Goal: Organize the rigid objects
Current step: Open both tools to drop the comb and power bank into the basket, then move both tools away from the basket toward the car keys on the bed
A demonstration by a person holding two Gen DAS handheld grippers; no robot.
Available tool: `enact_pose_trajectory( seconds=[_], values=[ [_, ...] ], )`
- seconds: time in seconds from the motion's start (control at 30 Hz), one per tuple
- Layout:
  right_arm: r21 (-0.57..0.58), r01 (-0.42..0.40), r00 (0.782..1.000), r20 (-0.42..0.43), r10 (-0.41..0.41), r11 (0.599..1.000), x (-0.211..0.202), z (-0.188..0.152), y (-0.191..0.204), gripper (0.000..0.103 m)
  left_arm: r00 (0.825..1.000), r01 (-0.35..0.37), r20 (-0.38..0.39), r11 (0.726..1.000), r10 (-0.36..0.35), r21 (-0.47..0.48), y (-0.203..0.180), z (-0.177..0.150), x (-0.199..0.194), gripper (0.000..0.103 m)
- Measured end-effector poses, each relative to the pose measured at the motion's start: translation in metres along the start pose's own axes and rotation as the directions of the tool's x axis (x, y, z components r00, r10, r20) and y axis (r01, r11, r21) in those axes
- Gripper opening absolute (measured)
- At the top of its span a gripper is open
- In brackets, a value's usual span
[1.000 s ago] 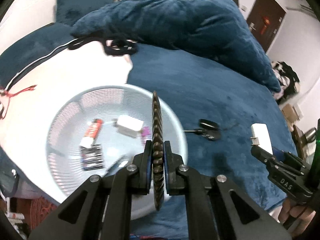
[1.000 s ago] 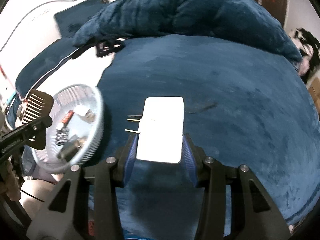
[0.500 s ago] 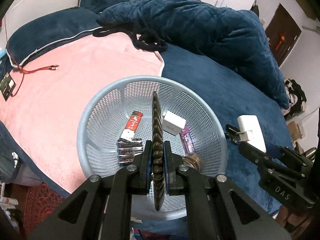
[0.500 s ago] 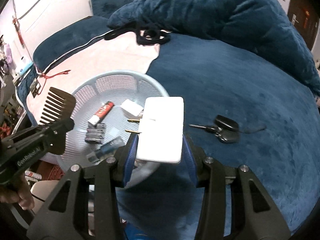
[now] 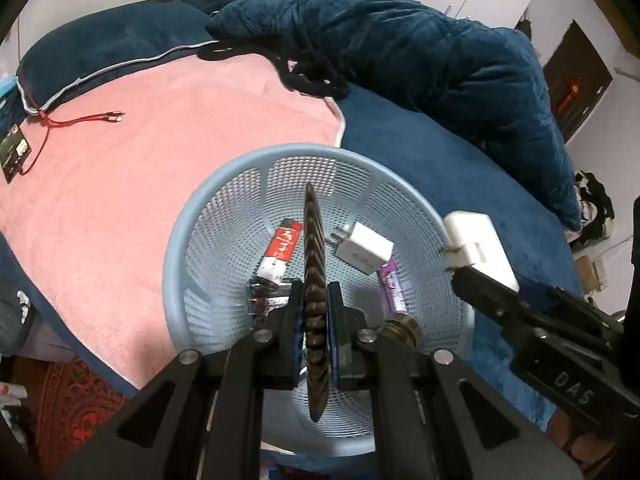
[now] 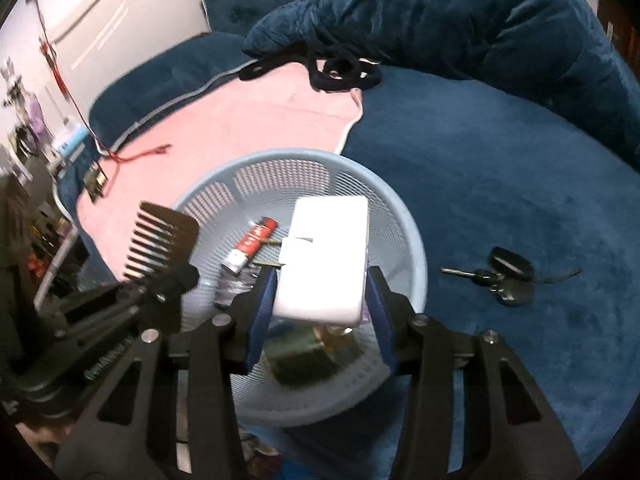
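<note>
Left gripper (image 5: 314,312): jaws are clenching a dark comb (image 5: 315,296) edge-on and are starting to ease apart; the comb is standing upright between the pads, over the basket.
Right gripper (image 6: 322,300): jaws are parting around a white power adapter (image 6: 326,264); the adapter is still sitting between the blue pads, prongs pointing to 9 o'clock, over the basket's interior.
Basket (image 5: 216,216): light blue mesh, resting where the pink towel (image 5: 140,152) is meeting the blue blanket (image 6: 500,168).
Basket contents: a red-and-white tube (image 5: 280,250) lying at 11 o'clock of the comb, a small white charger (image 5: 362,248) at 1 o'clock, a purple item (image 5: 392,286) beside it, a brass-coloured round object (image 5: 400,328) near the rim; a dark packet (image 5: 262,300) is partly hidden.
Keys (image 6: 500,276): lying on the blanket at 3 o'clock of the basket, well apart from it.
Red cable (image 5: 76,120): lying on the towel at 10 o'clock.
</note>
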State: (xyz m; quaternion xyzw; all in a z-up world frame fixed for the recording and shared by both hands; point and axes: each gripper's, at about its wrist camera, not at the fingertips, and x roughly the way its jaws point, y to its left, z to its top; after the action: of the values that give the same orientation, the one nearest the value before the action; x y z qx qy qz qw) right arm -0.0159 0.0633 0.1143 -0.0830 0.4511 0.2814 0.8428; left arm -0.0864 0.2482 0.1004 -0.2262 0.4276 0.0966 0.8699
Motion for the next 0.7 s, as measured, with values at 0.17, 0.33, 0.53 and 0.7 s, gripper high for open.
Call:
enact_pose_trajectory(
  seconds=[0.17,0.33,0.53,0.7],
  values=[
    [0.038,0.035,0.999,0.004,-0.035,0.999,-0.005,-0.004,-0.008,0.074,0.999,-0.023,0.022,0.999,0.024,-0.045,0.007,0.0,-0.006,0.092],
    [0.092,0.055,0.998,0.015,-0.056,0.994,-0.014,-0.009,-0.025,0.096,0.999,-0.032,0.008,0.998,0.033,-0.051,0.01,-0.001,-0.005,0.099],
    [0.08,0.088,0.996,-0.015,-0.087,0.993,-0.014,-0.014,-0.034,0.1,0.999,-0.049,0.01,0.999,0.05,-0.022,0.007,-0.002,-0.005,0.101],
    [0.1,0.117,0.993,-0.027,-0.115,0.988,-0.013,-0.023,-0.045,0.103,0.999,-0.053,0.009,0.998,0.053,-0.022,0.006,-0.002,-0.003,0.102]
  ],
)
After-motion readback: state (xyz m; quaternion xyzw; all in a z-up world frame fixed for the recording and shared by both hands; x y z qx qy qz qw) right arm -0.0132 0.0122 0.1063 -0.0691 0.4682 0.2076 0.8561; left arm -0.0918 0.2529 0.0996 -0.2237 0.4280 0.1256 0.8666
